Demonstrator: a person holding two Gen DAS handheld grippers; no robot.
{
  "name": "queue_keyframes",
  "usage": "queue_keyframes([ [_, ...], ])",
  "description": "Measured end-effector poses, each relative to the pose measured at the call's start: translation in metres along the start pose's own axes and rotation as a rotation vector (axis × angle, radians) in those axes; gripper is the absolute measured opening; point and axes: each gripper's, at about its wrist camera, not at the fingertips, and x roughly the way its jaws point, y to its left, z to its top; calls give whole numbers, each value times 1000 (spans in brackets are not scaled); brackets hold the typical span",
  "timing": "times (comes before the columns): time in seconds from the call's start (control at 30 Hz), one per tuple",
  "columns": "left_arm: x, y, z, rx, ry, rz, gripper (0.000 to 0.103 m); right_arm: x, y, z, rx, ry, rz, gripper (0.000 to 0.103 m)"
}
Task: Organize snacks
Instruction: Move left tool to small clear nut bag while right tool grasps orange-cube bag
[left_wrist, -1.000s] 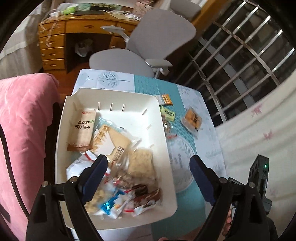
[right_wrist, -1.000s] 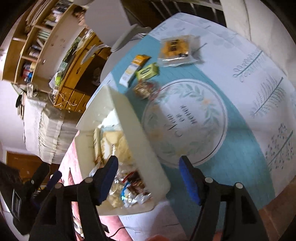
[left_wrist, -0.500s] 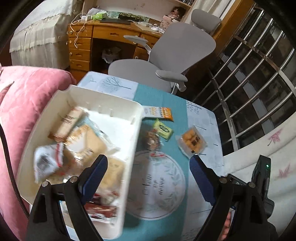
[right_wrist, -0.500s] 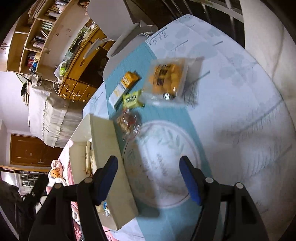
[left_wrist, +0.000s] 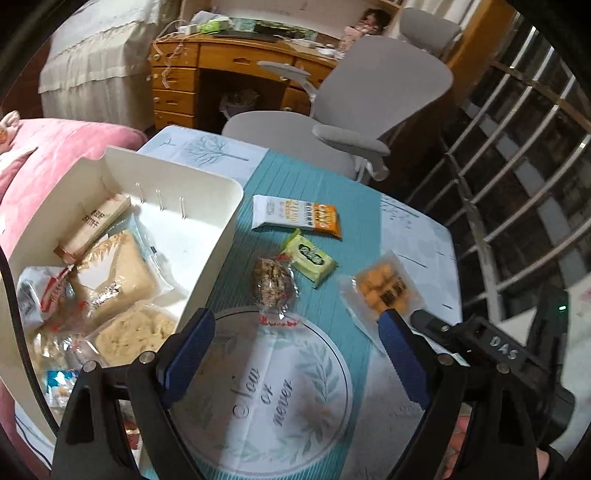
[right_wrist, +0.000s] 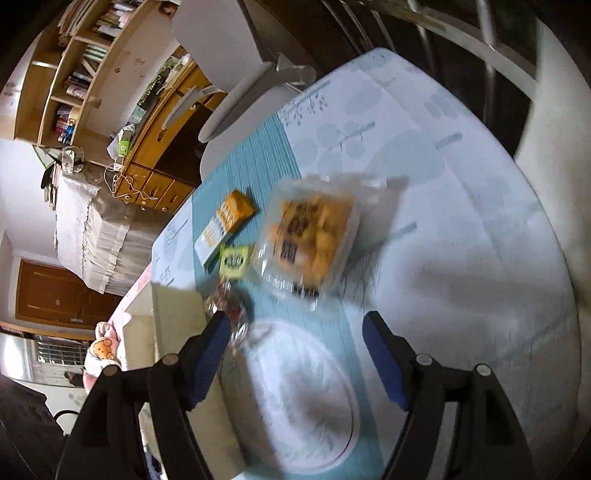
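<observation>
Both grippers hang over the table with nothing in their grasp. Seen through its own camera, the left gripper (left_wrist: 295, 354) has its blue-padded jaws spread wide above the round leaf-wreath print on the tablecloth (left_wrist: 280, 398), empty air between them. Off its left finger sits the white storage bin (left_wrist: 207, 258), loaded with wrapped snacks: a brown cracker pack (left_wrist: 92, 229) toward the far end and pale bread packets (left_wrist: 118, 280) nearer. Just ahead of the left gripper's opening lies a clear-wrapped brown nut cluster (left_wrist: 273, 284); beyond it a small green packet (left_wrist: 310, 258), and farther still a white-and-orange bar wrapper (left_wrist: 295, 218). Ahead of its right finger rests a clear bag of orange cubes (left_wrist: 384, 291), and the tip of the other tool pokes in beside that finger.

From the right wrist view, the right gripper (right_wrist: 295, 354) is opening, its jaws apart with nothing between them. The bag of orange cubes (right_wrist: 310, 240) lies blurred straight ahead of its gap. Green packet (right_wrist: 234, 260) and bar wrapper (right_wrist: 227, 221) sit ahead to the left, and the nut cluster (right_wrist: 229, 306) is just past the left finger's tip, beside the bin's wall (right_wrist: 173, 325)
</observation>
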Motion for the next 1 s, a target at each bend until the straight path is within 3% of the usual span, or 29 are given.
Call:
queue_keyframes([
  [0.4, 74, -5, -3, -31, 53, 162, 89, 50, 19, 44, -200, 8, -61, 90],
  [0.67, 99, -16, 1, 13, 42, 252, 89, 74, 28, 64, -263, 41, -134, 90],
  [1.0, 114, -23, 3, 39, 3, 360, 89, 96, 37, 64, -340, 87, -215, 90],
])
